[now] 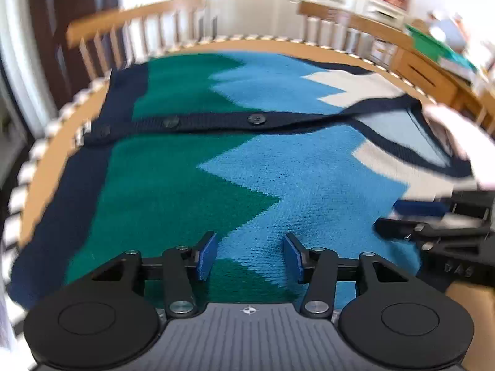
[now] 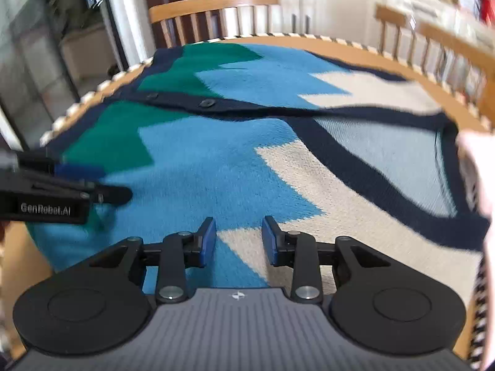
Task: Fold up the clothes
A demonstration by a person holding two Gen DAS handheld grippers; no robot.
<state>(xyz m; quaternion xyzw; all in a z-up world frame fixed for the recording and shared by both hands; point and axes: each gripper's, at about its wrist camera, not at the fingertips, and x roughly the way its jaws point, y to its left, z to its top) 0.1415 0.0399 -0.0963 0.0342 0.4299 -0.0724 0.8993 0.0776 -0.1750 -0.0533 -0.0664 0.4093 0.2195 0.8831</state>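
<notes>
- Currently 1 knitted button-front cardigan in navy, green, blue and cream zigzag blocks (image 1: 247, 160) lies spread flat and buttoned on the round wooden table (image 1: 46, 167), front up, with its navy hem towards the left edge and its V-neck towards the right.
- Both tools hover low over the near half of the knit: the left gripper (image 1: 249, 255) has its jaws wide with nothing between them, and the right gripper (image 2: 238, 239) stands a little narrower but likewise holds nothing.
- Risk 1: a pinch taken on the flat middle could catch only the top layer, so a lift would part front from back and the fold would bag.
- Risk 2: the navy button band (image 1: 216, 122) is a thicker ridge; a fold line across it would likely buckle or spring back.
- Risk 3: the knit looks soft and stretchy, so uneven pulls from the 2 tools could skew the edges.
- Risk 4: the hem sits close to the table rim, and a drag leftwards might slide it off.
- Risk 5: blur in both views suggests quick movement, which could make the 2 tools collide since they sit near each other.
- Count: 1 cardigan, 2 grippers, 3 dark buttons (image 1: 256, 119) visible, 1 table, at least 2 spindle-back wooden chairs (image 2: 216, 15).
- No sleeves show; whether they are tucked under I cannot tell.
</notes>
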